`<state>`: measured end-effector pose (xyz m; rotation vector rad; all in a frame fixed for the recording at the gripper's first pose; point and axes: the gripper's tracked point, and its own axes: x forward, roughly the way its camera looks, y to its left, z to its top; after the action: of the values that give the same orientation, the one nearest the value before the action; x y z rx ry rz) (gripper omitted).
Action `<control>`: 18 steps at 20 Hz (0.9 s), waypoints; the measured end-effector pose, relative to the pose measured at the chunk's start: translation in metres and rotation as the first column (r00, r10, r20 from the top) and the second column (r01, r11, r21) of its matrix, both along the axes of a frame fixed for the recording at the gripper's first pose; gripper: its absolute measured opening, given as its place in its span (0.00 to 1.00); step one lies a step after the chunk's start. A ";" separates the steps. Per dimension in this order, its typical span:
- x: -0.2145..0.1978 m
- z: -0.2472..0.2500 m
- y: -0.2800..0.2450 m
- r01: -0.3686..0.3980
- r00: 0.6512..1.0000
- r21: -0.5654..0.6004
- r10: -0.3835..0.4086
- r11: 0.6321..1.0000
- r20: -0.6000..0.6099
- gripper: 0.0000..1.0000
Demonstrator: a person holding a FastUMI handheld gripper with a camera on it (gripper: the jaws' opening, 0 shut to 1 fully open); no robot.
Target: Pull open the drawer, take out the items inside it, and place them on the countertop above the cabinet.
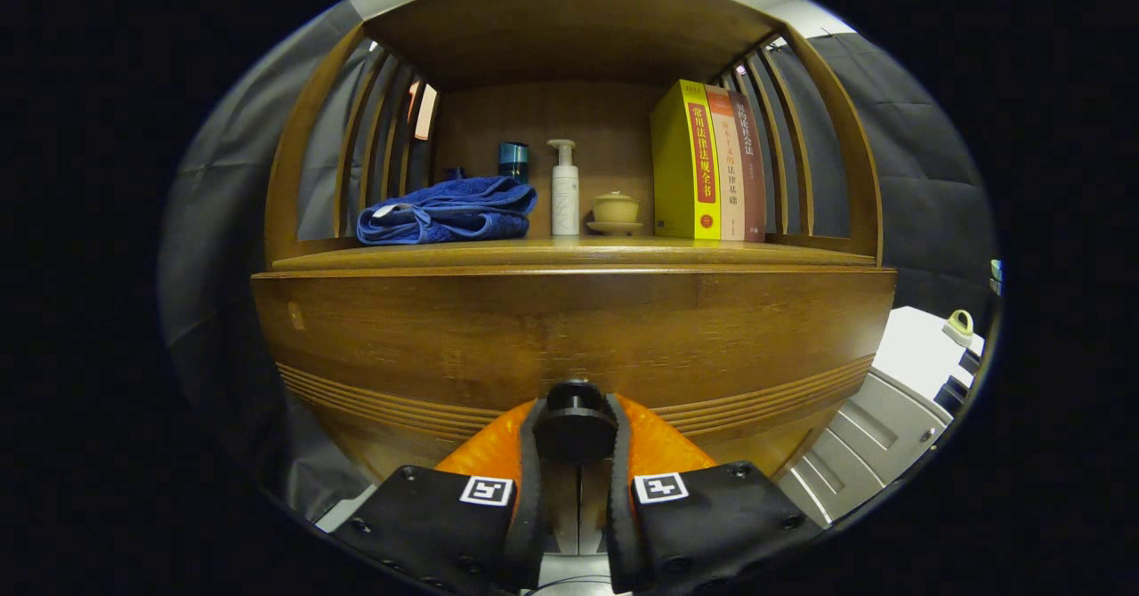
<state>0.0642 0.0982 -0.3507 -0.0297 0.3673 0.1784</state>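
The gripper [576,440] is clamped on the drawer knob [575,418]. Above, the countertop [569,253] holds a blue towel [445,212].

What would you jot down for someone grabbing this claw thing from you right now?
Claw: its two fingers are closed on the dark round drawer knob, one on each side.
Drawer front: looks shut, flush under the countertop; its contents are hidden.
Countertop: already carries a folded blue towel, a white pump bottle, a small lidded bowl and three upright books.
Done: knob gripped.
Left: pull the drawer open, lift out whatever is inside, set it on the countertop, probably in the bare strip in front.
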 end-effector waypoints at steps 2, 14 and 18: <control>-0.013 0.004 -0.002 0.007 1.000 0.020 -0.007 1.000 -0.012 0.36; -0.076 0.024 -0.014 0.010 0.998 0.007 -0.009 1.000 -0.061 0.36; -0.101 0.031 -0.018 0.012 0.997 0.003 -0.011 1.000 -0.076 0.36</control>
<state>-0.0366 0.0806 -0.3198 -0.0177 0.4427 0.1691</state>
